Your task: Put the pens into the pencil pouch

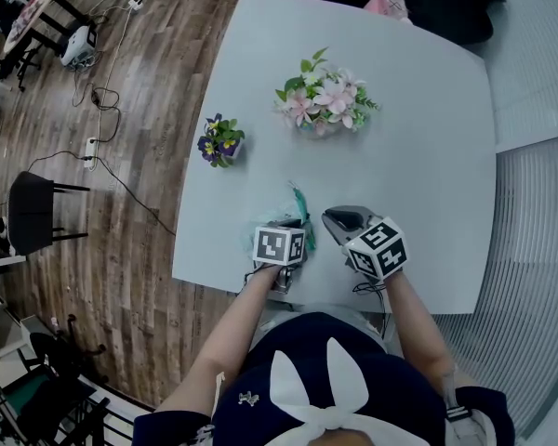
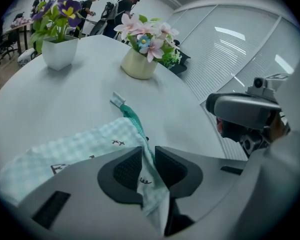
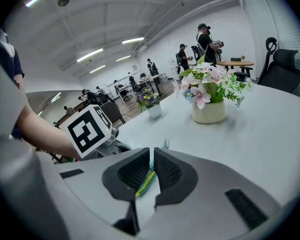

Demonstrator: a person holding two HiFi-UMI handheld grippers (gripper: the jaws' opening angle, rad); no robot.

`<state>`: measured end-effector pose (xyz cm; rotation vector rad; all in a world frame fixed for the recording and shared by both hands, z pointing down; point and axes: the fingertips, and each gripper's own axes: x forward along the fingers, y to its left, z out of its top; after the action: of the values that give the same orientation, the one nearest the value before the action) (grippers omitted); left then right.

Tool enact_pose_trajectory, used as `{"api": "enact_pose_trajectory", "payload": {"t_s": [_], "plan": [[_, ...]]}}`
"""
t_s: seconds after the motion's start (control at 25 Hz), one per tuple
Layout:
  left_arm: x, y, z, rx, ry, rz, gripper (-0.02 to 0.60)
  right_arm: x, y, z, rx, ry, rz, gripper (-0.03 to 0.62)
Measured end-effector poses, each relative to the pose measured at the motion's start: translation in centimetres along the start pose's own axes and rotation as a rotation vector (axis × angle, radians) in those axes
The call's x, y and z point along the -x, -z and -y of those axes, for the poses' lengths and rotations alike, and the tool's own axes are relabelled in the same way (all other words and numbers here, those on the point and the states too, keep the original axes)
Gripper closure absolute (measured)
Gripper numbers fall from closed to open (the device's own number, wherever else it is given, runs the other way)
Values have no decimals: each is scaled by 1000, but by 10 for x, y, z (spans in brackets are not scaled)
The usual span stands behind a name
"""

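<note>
Yellow-green pen point(image 3: 145, 183) half-hidden in right claw point(image 3: 152, 155).

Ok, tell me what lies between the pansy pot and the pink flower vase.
Nothing: the head view shows only bare table between the pansy pot and the pink flower vase.

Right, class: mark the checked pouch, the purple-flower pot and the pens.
checked pouch point(image 2: 85, 146): left gripper view, on its checked fabric.
purple-flower pot point(image 2: 59, 53): left gripper view, on the white pot's front.
pens point(image 3: 146, 183): right gripper view, on the barrels between the jaws.
</note>
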<state>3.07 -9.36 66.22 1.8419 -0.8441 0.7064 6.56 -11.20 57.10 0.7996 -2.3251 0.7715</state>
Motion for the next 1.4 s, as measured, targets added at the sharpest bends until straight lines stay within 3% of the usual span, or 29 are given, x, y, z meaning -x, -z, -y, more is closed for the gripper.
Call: {"api": "enact_pose_trajectory", "payload": {"t_s": [0.16,0.56,0.76,1.08,1.4], "plan": [[4,-3,6,-6,52,-3,443,2,-1,3,4,5,4,560],[51,-41,-1,19,23,189,443,15,-10,-2,35,22,49,560],[83,-55,-6,2,-43,295,445,23,-21,-3,52,46,102,563],[142,-75,16,-39,-105,507,537,40,-40,-22,103,71,180,586],[170,-70,48,-175,-149,551,558,59,-52,-52,166,49,236,589]]}}
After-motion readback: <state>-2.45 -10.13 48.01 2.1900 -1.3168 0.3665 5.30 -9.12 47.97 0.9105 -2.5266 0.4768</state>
